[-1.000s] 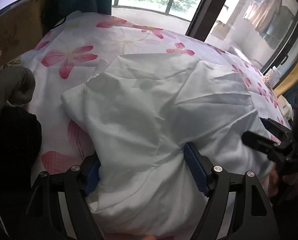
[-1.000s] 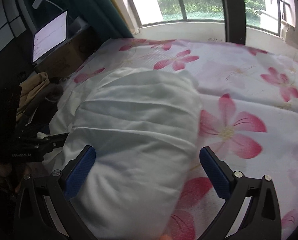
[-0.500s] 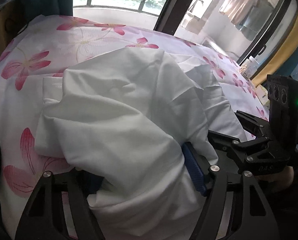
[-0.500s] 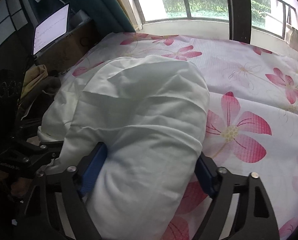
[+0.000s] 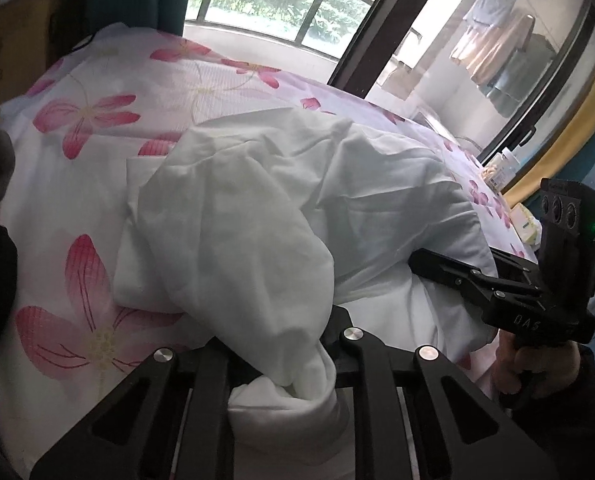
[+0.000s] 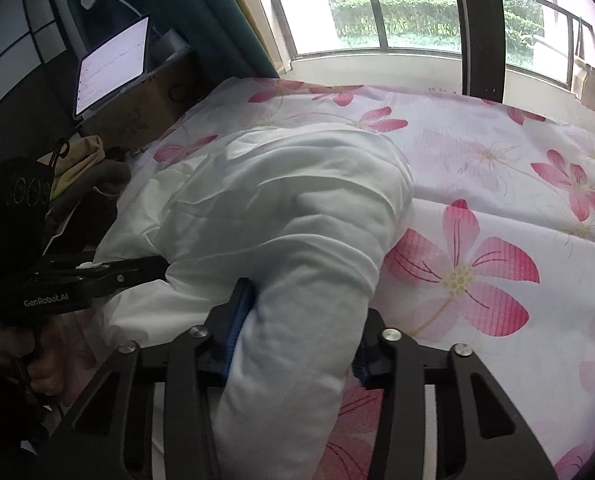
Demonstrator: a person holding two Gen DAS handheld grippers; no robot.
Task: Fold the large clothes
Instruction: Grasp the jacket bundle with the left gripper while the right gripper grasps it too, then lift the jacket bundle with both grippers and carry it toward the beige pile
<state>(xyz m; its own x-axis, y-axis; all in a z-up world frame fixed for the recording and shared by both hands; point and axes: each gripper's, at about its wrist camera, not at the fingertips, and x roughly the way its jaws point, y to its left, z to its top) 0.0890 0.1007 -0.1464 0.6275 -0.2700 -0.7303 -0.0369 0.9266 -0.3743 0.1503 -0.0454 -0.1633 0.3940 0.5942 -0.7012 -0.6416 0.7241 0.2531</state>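
On the flowered bedsheet [image 6: 497, 152] lies the white garment [image 6: 281, 200], bunched. My left gripper [image 5: 285, 364] and right gripper [image 6: 293, 328] have just been closing; both now pinch its near edge, ready for lifting.

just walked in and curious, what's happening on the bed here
A person holds a handheld gripper in each hand and is working on a white garment heaped on the flowered bedsheet. The jaws of the left gripper and the right gripper have just been closing, each on a bunch of the garment's near edge. No fold is made yet.
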